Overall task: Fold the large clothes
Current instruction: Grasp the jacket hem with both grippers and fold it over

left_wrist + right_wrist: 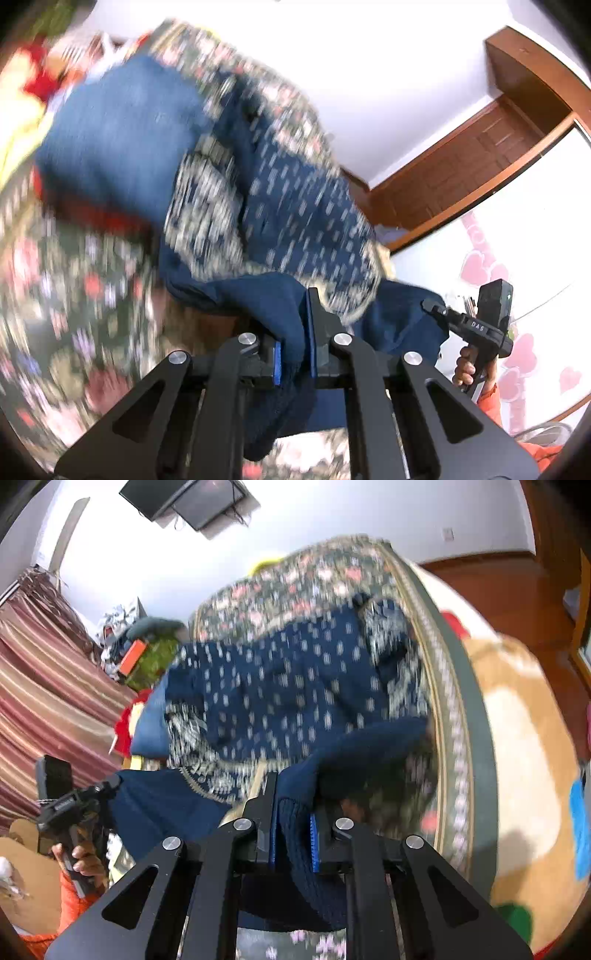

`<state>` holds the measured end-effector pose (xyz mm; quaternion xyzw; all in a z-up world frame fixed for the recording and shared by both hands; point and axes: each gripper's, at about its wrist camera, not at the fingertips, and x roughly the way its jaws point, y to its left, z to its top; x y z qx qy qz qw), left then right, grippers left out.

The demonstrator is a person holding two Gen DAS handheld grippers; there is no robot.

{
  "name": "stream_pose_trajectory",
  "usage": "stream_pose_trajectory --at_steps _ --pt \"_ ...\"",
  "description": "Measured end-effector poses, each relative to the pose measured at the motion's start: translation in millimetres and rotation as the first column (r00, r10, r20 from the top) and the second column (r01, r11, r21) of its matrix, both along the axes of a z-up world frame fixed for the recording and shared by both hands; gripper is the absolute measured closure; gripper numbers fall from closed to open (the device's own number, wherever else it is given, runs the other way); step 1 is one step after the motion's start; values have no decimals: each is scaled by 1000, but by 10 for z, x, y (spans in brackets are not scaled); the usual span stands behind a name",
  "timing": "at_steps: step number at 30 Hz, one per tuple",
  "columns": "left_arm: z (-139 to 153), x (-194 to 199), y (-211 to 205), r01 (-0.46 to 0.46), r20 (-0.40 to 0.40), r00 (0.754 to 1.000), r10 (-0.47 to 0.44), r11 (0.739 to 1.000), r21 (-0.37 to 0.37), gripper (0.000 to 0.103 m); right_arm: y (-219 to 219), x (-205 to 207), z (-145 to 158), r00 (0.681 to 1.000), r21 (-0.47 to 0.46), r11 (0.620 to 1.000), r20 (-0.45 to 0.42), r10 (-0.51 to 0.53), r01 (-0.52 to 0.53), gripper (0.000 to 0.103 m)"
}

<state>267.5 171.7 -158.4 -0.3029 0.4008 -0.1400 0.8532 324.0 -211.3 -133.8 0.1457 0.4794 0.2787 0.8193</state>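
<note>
- Both of my views are smeared with blur, so the small pale marks on the navy garment (295,199) read only as streaks and I cannot tell what the motif is.
- The bottom of each view is filled by my own gripper frames, which cut off the cloth hanging below the fingers.
- My left gripper (293,354) is clenched on a fold of plain dark blue cloth; the blue pads press it from both sides.
- My right gripper (293,843) is likewise clamped on a thick ribbed navy edge (a hem or cuff, I cannot say which).
- The garment is navy with pale dashes and a wide band of dense cream pattern; it stretches from both grippers out over the floral bedspread (74,295).
- A blue denim piece (122,129) lies beyond it on the bed; its far end is too blurred to read.
- In the right wrist view my left hand (83,864) shows in an orange sleeve (74,901), holding its handle.
</note>
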Motion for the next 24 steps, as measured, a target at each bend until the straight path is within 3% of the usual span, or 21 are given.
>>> stream_pose_trajectory --at_steps 6,13,18,24 --pt "427 561 80 -41 55 998 38 998 54 94 4 457 338 991 8 997 114 -72 72 92" --pt "548 1215 237 -137 70 989 130 985 103 94 -47 1172 414 974 4 987 159 -161 162 94" --pt "310 1707 421 -206 23 978 205 963 176 94 -32 1638 132 971 -2 979 126 -203 205 95" --pt "-290 2195 599 -222 -96 965 245 953 206 92 68 1973 -339 974 -71 973 84 -212 218 95"
